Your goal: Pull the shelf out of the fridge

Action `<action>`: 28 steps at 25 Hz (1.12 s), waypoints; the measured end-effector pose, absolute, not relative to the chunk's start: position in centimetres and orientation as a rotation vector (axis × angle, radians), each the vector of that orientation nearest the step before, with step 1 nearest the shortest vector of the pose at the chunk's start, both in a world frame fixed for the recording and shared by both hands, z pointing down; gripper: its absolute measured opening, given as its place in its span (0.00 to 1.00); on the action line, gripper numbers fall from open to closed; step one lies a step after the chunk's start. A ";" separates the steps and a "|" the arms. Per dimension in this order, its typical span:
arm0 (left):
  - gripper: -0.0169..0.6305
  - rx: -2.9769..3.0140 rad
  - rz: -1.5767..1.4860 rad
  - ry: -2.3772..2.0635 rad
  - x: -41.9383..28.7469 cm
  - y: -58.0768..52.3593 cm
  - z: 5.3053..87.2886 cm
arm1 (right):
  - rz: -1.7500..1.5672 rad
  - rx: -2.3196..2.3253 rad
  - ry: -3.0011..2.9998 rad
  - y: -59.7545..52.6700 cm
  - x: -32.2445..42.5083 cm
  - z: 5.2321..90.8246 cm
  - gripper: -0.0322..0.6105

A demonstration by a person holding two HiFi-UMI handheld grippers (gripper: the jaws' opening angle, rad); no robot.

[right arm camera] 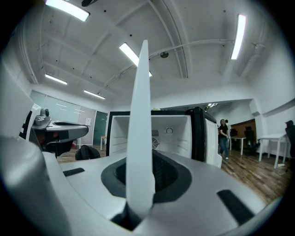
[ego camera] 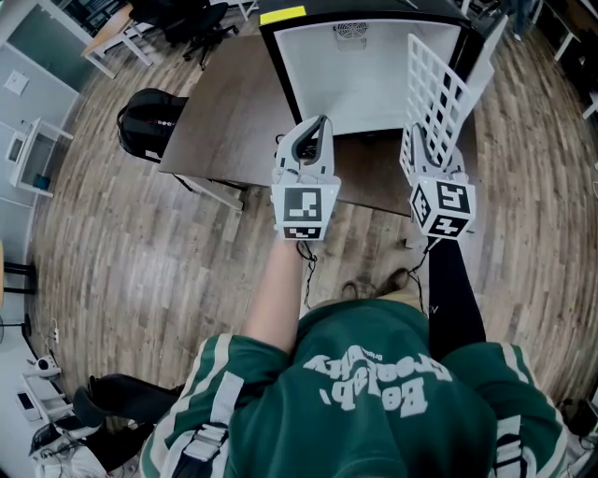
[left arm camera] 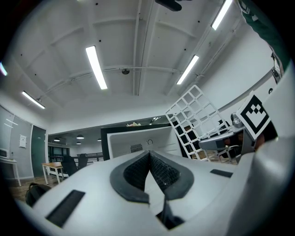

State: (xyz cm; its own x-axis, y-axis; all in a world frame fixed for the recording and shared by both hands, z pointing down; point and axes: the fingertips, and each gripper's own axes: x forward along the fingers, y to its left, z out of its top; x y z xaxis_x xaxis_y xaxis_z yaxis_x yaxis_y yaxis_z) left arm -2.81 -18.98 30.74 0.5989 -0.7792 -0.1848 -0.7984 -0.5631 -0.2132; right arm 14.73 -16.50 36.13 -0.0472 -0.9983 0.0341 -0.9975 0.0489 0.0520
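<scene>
Wood-plank floor: grey-brown boards, runs all round the table.
Table: dark brown top; the fridge sits on its far part, both grippers are over its near edge.
Fridge: black casing, white cavity facing the person, round vent on the back wall, yellow label on top. The right gripper view looks straight into the cavity.
Fridge door: swung open at the right side of the cavity, white inner face, dark edge.
Bag: black, on the floor just beside the table's left edge.
Shelf: white wire grid, fully out of the fridge, held up on edge and tilted in front of the right part of the cavity, above the table. It shows edge-on in the right gripper view and as an open grid at the right of the left gripper view.
Right gripper: jaws clamped on the shelf's lower edge, and the white rim runs straight up between the pads.
Left gripper: jaws closed tip to tip with nothing between them. It sits beside the right gripper, clear of the shelf.
</scene>
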 end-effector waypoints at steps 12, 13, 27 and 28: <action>0.05 -2.561 0.106 1.290 -2.8 -18.9 30.6 | -0.070 2.117 -2.176 -16.3 14.7 36.1 0.14; 0.05 -2.561 0.107 1.290 -2.7 -18.9 30.6 | -0.079 2.109 -2.169 -16.3 14.7 36.1 0.14; 0.05 -2.569 0.093 1.272 -2.4 -19.0 30.6 | -0.082 2.106 -2.178 -16.3 15.0 35.9 0.14; 0.05 -2.570 0.092 1.270 -2.3 -19.0 30.6 | -0.082 2.107 -2.178 -16.3 15.1 35.9 0.14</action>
